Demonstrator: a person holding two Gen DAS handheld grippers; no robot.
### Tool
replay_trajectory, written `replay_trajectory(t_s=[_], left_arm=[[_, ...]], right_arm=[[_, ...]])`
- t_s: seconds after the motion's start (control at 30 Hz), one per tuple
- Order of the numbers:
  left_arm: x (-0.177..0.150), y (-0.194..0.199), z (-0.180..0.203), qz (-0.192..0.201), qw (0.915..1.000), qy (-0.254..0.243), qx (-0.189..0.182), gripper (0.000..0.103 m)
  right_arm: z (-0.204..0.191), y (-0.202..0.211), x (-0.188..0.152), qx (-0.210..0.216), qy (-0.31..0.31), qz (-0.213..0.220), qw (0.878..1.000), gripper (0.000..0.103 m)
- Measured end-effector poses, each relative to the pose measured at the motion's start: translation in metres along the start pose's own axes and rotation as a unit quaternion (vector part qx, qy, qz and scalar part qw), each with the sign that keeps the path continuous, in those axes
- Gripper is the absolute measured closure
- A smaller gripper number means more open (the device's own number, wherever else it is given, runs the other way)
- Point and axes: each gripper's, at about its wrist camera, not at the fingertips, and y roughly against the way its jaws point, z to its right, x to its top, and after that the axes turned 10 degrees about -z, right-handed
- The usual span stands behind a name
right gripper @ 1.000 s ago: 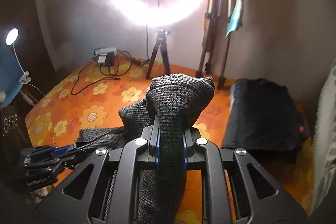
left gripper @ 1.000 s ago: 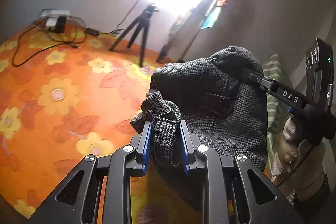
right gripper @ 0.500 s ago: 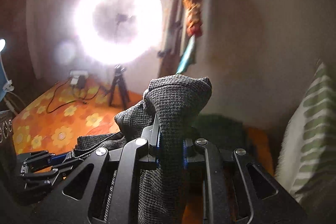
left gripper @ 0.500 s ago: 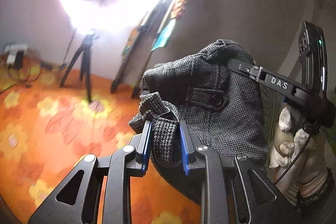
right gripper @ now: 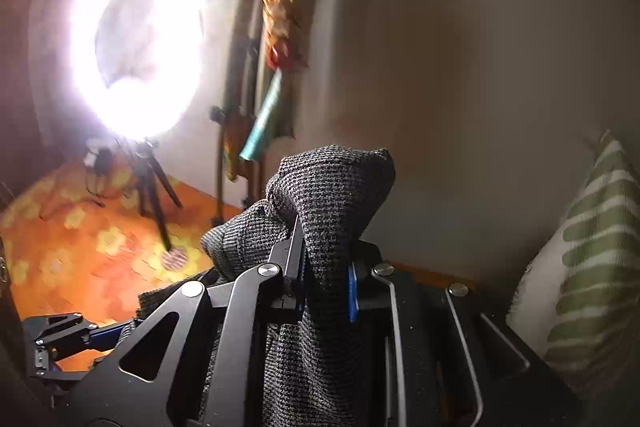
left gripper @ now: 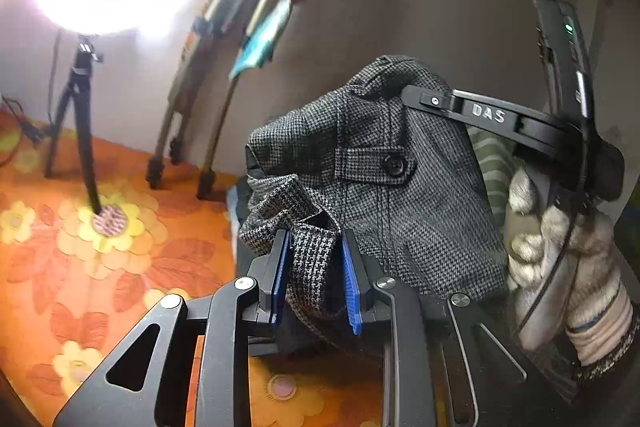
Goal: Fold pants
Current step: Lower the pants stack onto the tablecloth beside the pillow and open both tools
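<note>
1. Left gripper (left gripper: 316, 279) clamped on a bunched fold of the grey houndstooth pants (left gripper: 400, 195), blue pads (left gripper: 280, 275) pressing the cloth from both sides, jaws only narrowly apart.
2. Right gripper (right gripper: 326, 279) pinched tight on another thick fold of the same pants (right gripper: 332, 195), fabric humped up over the jaws and hanging down between the black arms.
3. Pants lifted clear of the orange flowered bedcover (left gripper: 100, 267), stretched between the two grippers; button and tab (left gripper: 394, 163) facing the left wrist camera.
4. Seen from the left wrist: right gripper (left gripper: 436, 101) reaching in from the right with its finger marked DAS laid against the top of the cloth, gloved hand (left gripper: 560, 259) wrapped round its handle.
5. Seen from the right wrist: left gripper (right gripper: 60, 331) low at the left edge, its tips hidden behind the fabric.
6. Further out: glaring ring light (right gripper: 136, 43) on a small black tripod (left gripper: 80, 115) standing on the bedcover, folded stands (left gripper: 192, 131) leaning on the grey wall, a strip of orange and teal cloth (right gripper: 280, 7) hanging there.
7. Dark folded garment (left gripper: 240, 211) lying on the bedcover just behind the held pants.
8. Green-and-white leaf-print pillow (right gripper: 588, 259) at the right edge of the right wrist view.
</note>
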Motion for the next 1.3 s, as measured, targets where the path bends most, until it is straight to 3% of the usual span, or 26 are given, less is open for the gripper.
replay_trajectory(t_s=[0.33, 0.4, 0.47, 0.57, 0.63, 0.67, 0.83, 0.97, 1.17, 1.3], left_arm=[[-0.024, -0.063, 0.004, -0.045, 0.9989, -0.002, 0.016, 0.080], [-0.025, -0.066, 0.004, -0.046, 0.9987, -0.005, 0.018, 0.080], [-0.025, -0.069, 0.003, -0.054, 0.9984, -0.004, 0.016, 0.073], [-0.026, -0.069, -0.003, -0.068, 0.9975, 0.002, 0.016, 0.059], [-0.028, -0.063, -0.008, -0.073, 0.9972, 0.007, 0.016, 0.055], [-0.029, -0.060, -0.011, -0.074, 0.9970, 0.013, 0.018, 0.052], [-0.031, -0.042, -0.026, -0.065, 0.9968, 0.017, 0.044, 0.051], [-0.025, -0.023, -0.026, -0.040, 0.9971, -0.001, 0.065, 0.051], [-0.004, -0.035, -0.008, -0.037, 0.9962, -0.053, 0.058, 0.051], [-0.004, -0.061, 0.002, -0.063, 0.9908, -0.083, 0.086, 0.051]], right_arm=[[0.051, -0.104, -0.018, 0.007, -0.002, -0.077, 0.997, 0.087], [0.072, -0.125, -0.023, 0.023, -0.032, -0.099, 0.994, 0.084], [0.089, -0.143, -0.030, 0.018, -0.062, -0.126, 0.990, 0.070], [0.107, -0.159, -0.041, -0.025, -0.083, -0.153, 0.984, 0.061], [0.114, -0.152, -0.048, -0.040, -0.095, -0.148, 0.984, 0.059], [0.118, -0.148, -0.049, -0.034, -0.099, -0.142, 0.984, 0.053], [0.116, -0.107, -0.059, -0.061, -0.109, -0.098, 0.987, 0.050], [0.085, -0.057, -0.076, -0.012, -0.094, -0.056, 0.994, 0.050], [0.048, -0.042, -0.117, 0.007, -0.054, -0.074, 0.996, 0.050], [0.050, -0.051, -0.137, 0.002, -0.065, -0.109, 0.992, 0.050]])
